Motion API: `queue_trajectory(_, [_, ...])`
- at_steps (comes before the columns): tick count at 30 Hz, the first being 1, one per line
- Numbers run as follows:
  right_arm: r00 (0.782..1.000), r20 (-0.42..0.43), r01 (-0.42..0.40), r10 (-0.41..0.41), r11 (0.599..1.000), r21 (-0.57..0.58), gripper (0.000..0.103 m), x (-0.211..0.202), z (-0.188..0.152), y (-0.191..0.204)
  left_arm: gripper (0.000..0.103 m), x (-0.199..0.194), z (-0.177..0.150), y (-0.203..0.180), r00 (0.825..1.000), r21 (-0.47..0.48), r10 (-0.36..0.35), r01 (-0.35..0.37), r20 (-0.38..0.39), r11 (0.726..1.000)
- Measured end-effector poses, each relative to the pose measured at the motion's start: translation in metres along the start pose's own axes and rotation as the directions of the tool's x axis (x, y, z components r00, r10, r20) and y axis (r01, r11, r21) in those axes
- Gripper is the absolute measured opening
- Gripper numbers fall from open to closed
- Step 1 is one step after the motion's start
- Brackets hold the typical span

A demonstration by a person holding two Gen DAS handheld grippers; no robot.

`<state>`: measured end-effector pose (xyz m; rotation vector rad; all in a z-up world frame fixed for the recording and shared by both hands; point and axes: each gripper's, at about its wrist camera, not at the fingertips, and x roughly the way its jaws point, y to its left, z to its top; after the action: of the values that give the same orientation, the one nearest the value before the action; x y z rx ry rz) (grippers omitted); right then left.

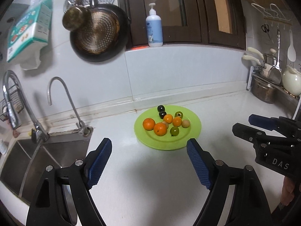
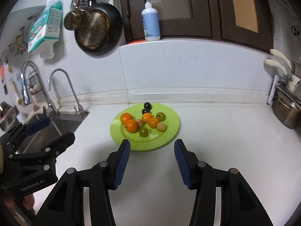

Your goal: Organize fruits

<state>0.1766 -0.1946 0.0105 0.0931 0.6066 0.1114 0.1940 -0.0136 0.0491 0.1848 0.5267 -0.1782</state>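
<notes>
While all the fruit sits gathered on the green plate (image 1: pixel 190 137), nothing lies loose on the tabletop (image 1: pixel 141 179) in either view, so the sorting looks done or close to it.

Plate: toward the back edge of the tabletop, near the wall, well apart from the sink (image 1: pixel 37 160) at the left end.

On it: four oranges (image 1: pixel 149 124) bunched in the middle, some touching. Two dark fruits (image 1: pixel 161 108) at the plate's far side, one just behind the other. Two green ones, one (image 1: pixel 174 131) at the near side, one (image 1: pixel 179 114) further back. Two pale brownish ones (image 1: pixel 185 123), one half hidden among the oranges.

Left tool (image 1: pixel 148 167): open wide, nothing between its pads, short of the plate's near rim.

Right tool (image 2: pixel 152 164): open, narrower gap, also empty, just short of the near rim and aimed down at it.

Judgement: fruit is collected, yet kinds are only loosely grouped; the greens and the pale ones sit apart from their mates. If sorting by kind is wanted, that remains. No second dish or bowl for fruit is visible.
</notes>
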Motion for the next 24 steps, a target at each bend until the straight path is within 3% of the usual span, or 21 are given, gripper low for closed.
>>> queue_trajectory(6, [1.0, 0.02, 0.015, -0.015, 1.0, -0.008, 0.055, -0.034, -0.012, 0.0, 0.09, -0.032, -0.011, -0.006, 1.0, -0.005, 0.019, -0.019, 0.014, 1.0])
queue_trajectory(9, [0.999, 0.027, 0.022, -0.022, 1.0, -0.005, 0.064, -0.05, -0.018, 0.002, 0.093, -0.046, -0.016, -0.01, 0.999, -0.009, 0.028, -0.027, 0.025, 1.0])
queue_trajectory(24, [0.998, 0.057, 0.02, -0.019, 1.0, -0.019, 0.069, -0.101, -0.034, 0.003, 0.101, -0.095, -0.027, -0.022, 0.996, -0.026, 0.063, -0.061, 0.069, 0.998])
